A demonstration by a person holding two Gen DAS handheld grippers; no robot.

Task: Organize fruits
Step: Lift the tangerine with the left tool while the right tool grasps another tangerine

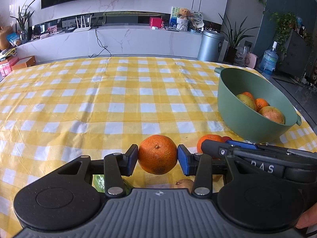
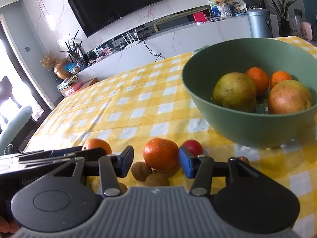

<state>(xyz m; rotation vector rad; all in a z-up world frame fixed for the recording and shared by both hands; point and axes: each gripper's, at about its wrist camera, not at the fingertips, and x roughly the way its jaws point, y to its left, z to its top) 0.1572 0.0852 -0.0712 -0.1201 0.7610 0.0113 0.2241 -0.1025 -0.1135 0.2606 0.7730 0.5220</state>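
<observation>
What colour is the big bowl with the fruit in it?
The bowl is a soft sage green, inside and out. It shows best in the right wrist view.

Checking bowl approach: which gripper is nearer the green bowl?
Right. The right gripper sits just short of the green bowl, straddling a tangerine; the left gripper, holding another tangerine, sits farther to its left.

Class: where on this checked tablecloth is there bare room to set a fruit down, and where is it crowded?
Free: the wide tablecloth left of the green bowl and beyond the held orange. Crowded: the near edge around the loose orange, red fruit and small brown fruits, and the bowl itself, holding pears and oranges.
</observation>
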